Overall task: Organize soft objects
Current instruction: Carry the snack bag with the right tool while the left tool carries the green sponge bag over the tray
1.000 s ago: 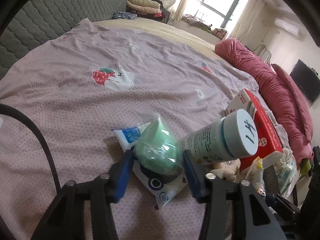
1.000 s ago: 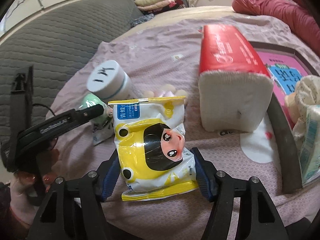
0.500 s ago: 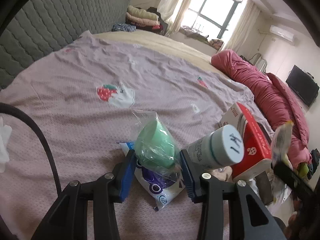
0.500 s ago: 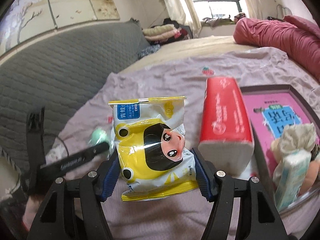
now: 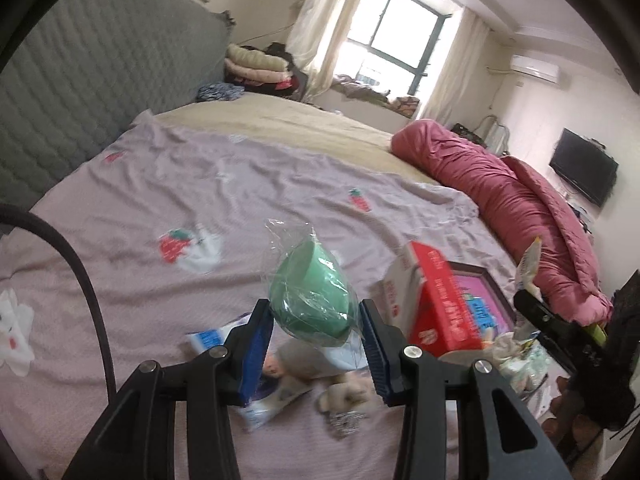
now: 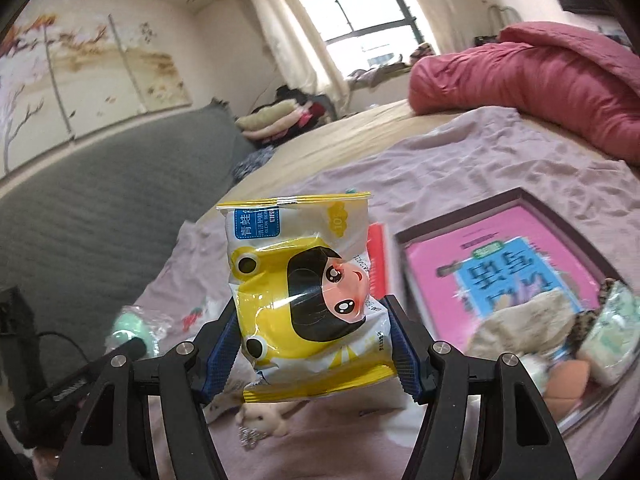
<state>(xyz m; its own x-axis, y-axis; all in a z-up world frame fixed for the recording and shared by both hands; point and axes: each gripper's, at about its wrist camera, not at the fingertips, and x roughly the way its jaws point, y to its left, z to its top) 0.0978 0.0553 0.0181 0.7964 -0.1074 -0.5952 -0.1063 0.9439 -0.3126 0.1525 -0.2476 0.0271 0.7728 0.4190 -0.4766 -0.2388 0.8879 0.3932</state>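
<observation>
My left gripper (image 5: 316, 320) is shut on a green sponge in clear plastic wrap (image 5: 310, 298) and holds it above the bed. My right gripper (image 6: 312, 340) is shut on a yellow wet-wipe pack with a cartoon face (image 6: 308, 300), also held in the air. The green sponge also shows small at the left of the right wrist view (image 6: 130, 326). A tray with a pink book cover (image 6: 516, 264) lies on the bed at the right and holds several soft items (image 6: 532, 324).
A red tissue pack (image 5: 436, 300) stands beside the tray. A white-blue wipe pack (image 5: 256, 380) and a small plush keychain (image 6: 260, 420) lie on the lilac sheet (image 5: 160, 200). A rolled pink quilt (image 5: 520, 208) lies at the far right. A grey headboard (image 5: 60, 100) is on the left.
Both grippers have risen off the bed with their loads. The green sponge and the yellow pack are now higher, and the white bottle has dropped out of sight.
</observation>
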